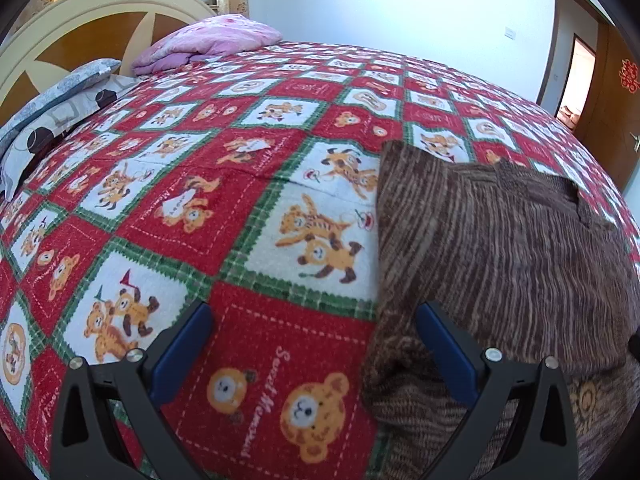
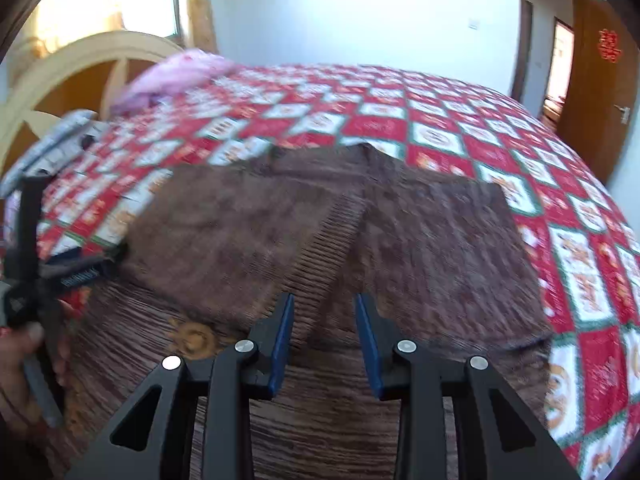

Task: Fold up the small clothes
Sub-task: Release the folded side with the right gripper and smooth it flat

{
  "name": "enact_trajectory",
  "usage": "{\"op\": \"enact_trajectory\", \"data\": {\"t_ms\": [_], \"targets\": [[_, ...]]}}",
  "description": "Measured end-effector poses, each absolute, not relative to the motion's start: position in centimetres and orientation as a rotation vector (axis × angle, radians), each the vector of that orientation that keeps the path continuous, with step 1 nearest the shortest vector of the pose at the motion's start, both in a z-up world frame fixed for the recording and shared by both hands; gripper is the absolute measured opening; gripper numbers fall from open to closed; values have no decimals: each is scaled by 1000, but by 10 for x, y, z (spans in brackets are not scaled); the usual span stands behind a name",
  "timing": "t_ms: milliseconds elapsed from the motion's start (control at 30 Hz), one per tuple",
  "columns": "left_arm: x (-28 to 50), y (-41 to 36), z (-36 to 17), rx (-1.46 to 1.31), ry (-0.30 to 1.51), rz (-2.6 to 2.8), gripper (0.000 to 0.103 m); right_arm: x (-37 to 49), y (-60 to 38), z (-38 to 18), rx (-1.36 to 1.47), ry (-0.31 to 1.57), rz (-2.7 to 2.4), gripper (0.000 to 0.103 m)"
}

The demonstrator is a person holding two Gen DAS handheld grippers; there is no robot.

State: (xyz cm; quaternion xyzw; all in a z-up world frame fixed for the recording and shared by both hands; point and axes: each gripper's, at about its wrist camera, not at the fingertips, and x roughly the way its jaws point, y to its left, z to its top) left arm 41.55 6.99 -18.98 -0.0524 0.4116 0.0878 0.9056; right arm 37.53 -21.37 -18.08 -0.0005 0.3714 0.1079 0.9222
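A brown striped knitted garment [image 1: 500,248] lies flat on the red bear-print blanket [image 1: 224,216]. In the right wrist view the garment [image 2: 248,216] shows two panels folded inward that meet along a ribbed strip, with an orange emblem [image 2: 192,338] near its lower left. My left gripper [image 1: 314,320] is open wide at the garment's left edge; its right finger [image 1: 440,340] is over the brown fabric and its left finger over the blanket. That left gripper [image 2: 80,268] also shows at the garment's left side, held by a hand [image 2: 16,360]. My right gripper [image 2: 324,312] hovers open above the garment's middle, nothing gripped.
A pink quilt [image 1: 208,40] and grey patterned pillows [image 1: 52,108] lie by the cream and brown headboard [image 1: 80,20]. A wooden door [image 1: 612,92] stands at the far right. The blanket [image 2: 440,120] stretches beyond the garment towards a white wall.
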Motion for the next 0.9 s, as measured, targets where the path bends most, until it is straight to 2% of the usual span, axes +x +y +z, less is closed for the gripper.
{"op": "enact_trajectory", "data": {"t_ms": [300,800,833,900], "targets": [[412,66,-190,-77,857,186,103,388,-186,-206,-83,846,289,34],[408,62,-190,-60,870,177,103,378,-186,-209,-121,826,290,34],[405,62,-189,-58,877,170,103,376,-189,-207,-106,823,294,36],[399,64,-186,-66,881,165,103,372,-195,-205,-94,826,295,48]]}}
